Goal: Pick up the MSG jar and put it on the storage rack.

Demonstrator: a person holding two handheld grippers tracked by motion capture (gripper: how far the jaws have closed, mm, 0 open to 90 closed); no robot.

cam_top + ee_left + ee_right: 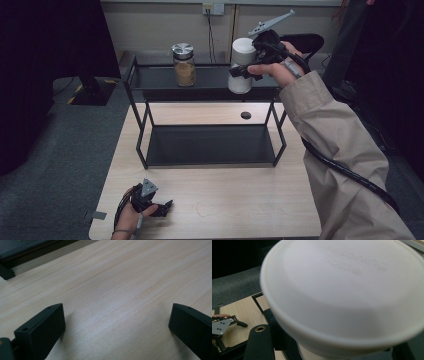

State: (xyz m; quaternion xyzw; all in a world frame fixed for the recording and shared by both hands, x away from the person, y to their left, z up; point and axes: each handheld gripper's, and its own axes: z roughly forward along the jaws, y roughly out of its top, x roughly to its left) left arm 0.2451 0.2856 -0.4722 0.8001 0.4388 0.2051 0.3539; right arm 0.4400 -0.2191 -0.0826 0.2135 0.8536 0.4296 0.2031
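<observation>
The right gripper is clamped on a white canister, gripping it about halfway up its side. The canister hangs upright over the right end of the top shelf of the black two-tier rack; whether its base touches the shelf cannot be told from the high view. Judged from these positions, the canister is in transit at the top shelf, either being set down or taken off, and its release is not yet done.

A glass jar with a metal lid and brownish contents stands near the middle of the same shelf, well apart from the canister. The lower shelf carries nothing.

The left gripper rests near the front left corner of the desk, jaws spread wide with only bare wood between them in the left gripper view.

Condition of the canister: a plain white cylinder with a broad, smooth lid bearing faint raised lettering, too blurred to read. The lid sits flush, with a slight rim. No dents or stains are visible.
</observation>
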